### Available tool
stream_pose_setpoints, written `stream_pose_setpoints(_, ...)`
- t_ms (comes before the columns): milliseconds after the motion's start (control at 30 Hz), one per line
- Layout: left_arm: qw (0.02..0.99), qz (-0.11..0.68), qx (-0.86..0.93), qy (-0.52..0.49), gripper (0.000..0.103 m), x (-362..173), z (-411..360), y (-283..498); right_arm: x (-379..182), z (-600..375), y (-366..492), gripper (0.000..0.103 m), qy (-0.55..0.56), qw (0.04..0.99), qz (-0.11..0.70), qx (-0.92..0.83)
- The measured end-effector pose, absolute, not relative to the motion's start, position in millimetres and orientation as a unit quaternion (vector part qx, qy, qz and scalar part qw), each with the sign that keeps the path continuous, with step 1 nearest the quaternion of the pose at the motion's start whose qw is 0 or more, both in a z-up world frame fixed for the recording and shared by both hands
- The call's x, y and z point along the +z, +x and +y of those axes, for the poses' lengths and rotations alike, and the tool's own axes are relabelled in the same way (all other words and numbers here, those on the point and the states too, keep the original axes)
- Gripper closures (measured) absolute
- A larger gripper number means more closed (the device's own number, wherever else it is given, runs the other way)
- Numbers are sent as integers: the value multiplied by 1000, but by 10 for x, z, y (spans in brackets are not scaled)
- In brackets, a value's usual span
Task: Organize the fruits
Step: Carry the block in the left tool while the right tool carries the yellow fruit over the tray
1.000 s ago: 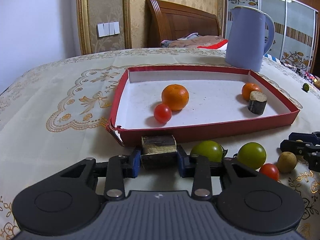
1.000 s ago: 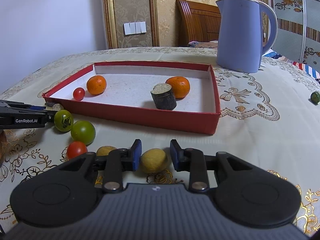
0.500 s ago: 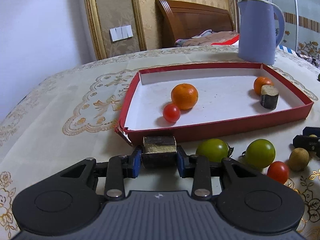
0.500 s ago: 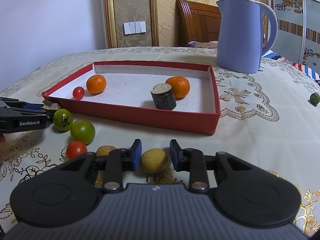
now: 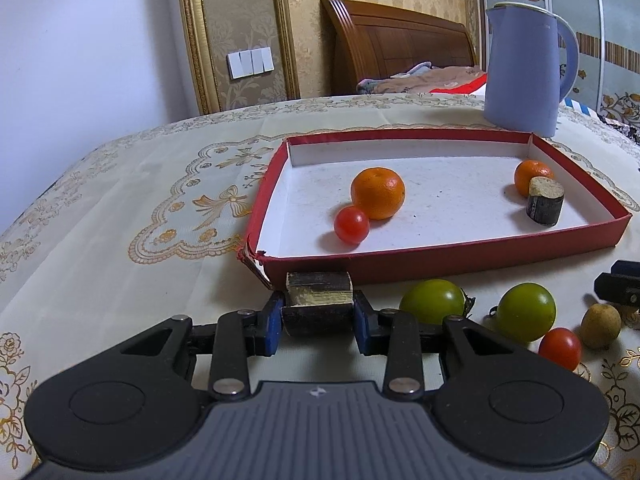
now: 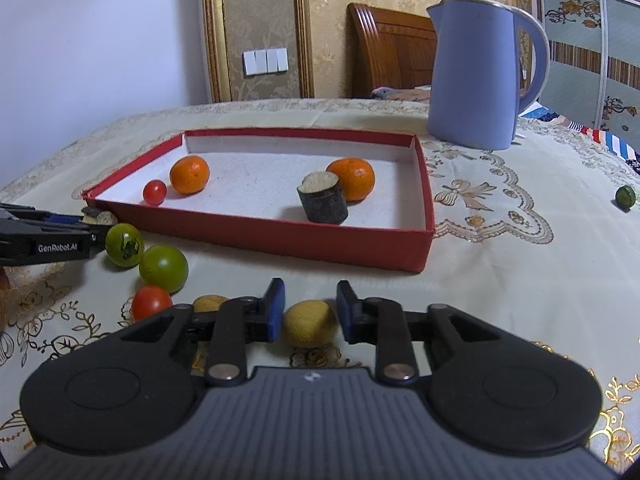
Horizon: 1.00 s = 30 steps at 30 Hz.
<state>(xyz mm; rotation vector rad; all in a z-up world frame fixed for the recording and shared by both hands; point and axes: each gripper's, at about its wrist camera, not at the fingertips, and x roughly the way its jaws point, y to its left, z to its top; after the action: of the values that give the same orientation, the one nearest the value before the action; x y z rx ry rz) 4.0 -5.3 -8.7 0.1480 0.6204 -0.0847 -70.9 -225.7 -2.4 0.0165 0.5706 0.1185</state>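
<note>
My left gripper is shut on a dark sugarcane piece, held just in front of the red tray's near left corner. The tray holds two oranges, a red cherry tomato and another sugarcane piece. My right gripper is open, its fingers on either side of a small yellow fruit lying on the cloth with a small gap each side. Two green tomatoes, a red tomato and another yellow fruit lie in front of the tray.
A blue kettle stands behind the tray at the right. A small green fruit lies far right on the embroidered tablecloth. The left gripper shows in the right wrist view at the left edge. A bed headboard and wall stand beyond the table.
My left gripper with the sugarcane piece has risen and turned slightly left, so the tray sits further right in its view. The right gripper has stayed still around the yellow fruit.
</note>
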Motion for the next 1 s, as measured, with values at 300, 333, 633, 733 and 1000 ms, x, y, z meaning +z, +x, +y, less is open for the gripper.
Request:
stream_pose_setpoints(300,950,299,-34,87,69,-49,-110,-7,-20,-2255,-709,78,8,958,281,57)
stream_pose_setpoints(333,949,299,-33,89,69,-45,-117,-10,-19,-2260,-712,78,10,958,280,55)
stream_pose_setpoints(633,951,294,-41,90,69,111,-142,-65,124,-2283,-795,78,6,965,256,49)
stream_pose_setpoints(733,954,280,-46,93,69,208,-186,-81,248,-2287,-801,78,-3,970,238,45)
stream_pose_setpoints(1000,956,278,-53,75,69,334,-208,18,365,-2280,-742,78,-8,974,221,41)
